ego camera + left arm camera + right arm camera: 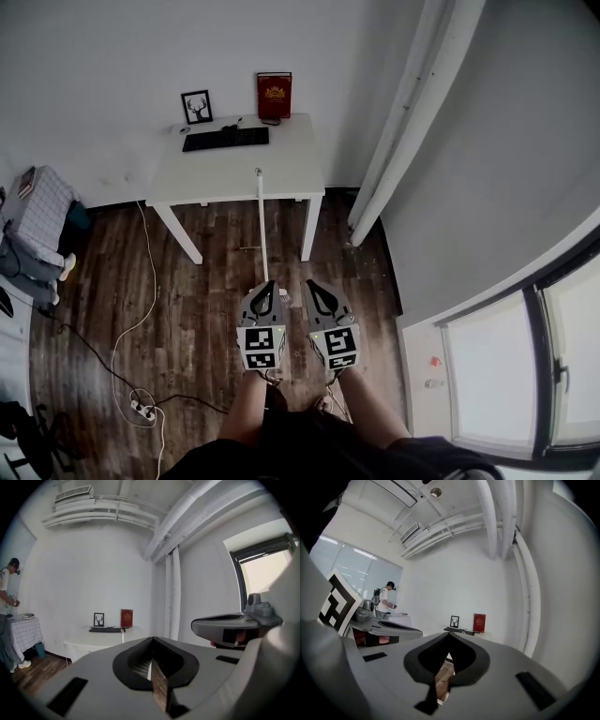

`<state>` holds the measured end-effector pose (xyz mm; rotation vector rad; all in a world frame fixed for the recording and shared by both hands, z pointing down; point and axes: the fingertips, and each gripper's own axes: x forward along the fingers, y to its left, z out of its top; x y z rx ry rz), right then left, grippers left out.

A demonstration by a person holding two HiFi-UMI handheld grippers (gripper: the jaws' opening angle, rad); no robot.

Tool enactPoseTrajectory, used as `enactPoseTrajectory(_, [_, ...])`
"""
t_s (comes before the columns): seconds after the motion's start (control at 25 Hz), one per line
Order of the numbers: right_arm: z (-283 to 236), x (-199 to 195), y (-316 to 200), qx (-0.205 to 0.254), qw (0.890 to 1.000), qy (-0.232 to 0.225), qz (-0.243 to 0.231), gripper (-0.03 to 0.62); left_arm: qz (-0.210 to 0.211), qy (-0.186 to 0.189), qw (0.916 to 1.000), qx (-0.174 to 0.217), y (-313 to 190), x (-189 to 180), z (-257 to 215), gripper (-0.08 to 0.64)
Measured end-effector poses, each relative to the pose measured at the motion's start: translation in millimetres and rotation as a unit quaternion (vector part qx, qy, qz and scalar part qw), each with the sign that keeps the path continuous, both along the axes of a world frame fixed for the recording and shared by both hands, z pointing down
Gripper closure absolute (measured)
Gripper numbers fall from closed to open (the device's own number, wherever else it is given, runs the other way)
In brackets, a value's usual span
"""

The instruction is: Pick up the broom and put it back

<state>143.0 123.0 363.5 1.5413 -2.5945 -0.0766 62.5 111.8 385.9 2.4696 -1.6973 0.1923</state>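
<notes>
The broom shows as a thin white pole [262, 225] rising in front of the white table [281, 173]. Its top [123, 636] also pokes above my jaws in the left gripper view. Its lower end disappears under my left gripper [265, 284], so the broom head is hidden. That gripper's jaws meet at the tip [152, 639], and I cannot tell whether they touch the pole. My right gripper [310, 282] is just to the right, side by side with the left, shut and holding nothing [449, 633]. Both point toward the table.
On the table are a black keyboard [225, 139], a small framed picture [197, 106] and a red book [274, 95]. White pipes [403, 141] run down the right wall beside a window [525, 375]. Cables and a power strip [141, 408] lie on the wooden floor. A person [384, 603] stands far left.
</notes>
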Motion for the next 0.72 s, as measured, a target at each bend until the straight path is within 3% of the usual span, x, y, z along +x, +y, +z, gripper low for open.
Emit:
enactPoseTrajectory(0.44, [-20.6, 37.7, 30.7, 0.025, 0.999, -0.017, -0.022, 0.571, 0.005, -0.01, 0.9999, 0.01, 31.3, 51.4, -18.2, 0.558])
enactPoseTrajectory(0.72, [-22.9, 46.2, 49.7, 0.031, 0.999, -0.022, -0.029, 0.571, -0.001, -0.008, 0.9998, 0.02, 45.3, 61.9, -24.1, 0.558])
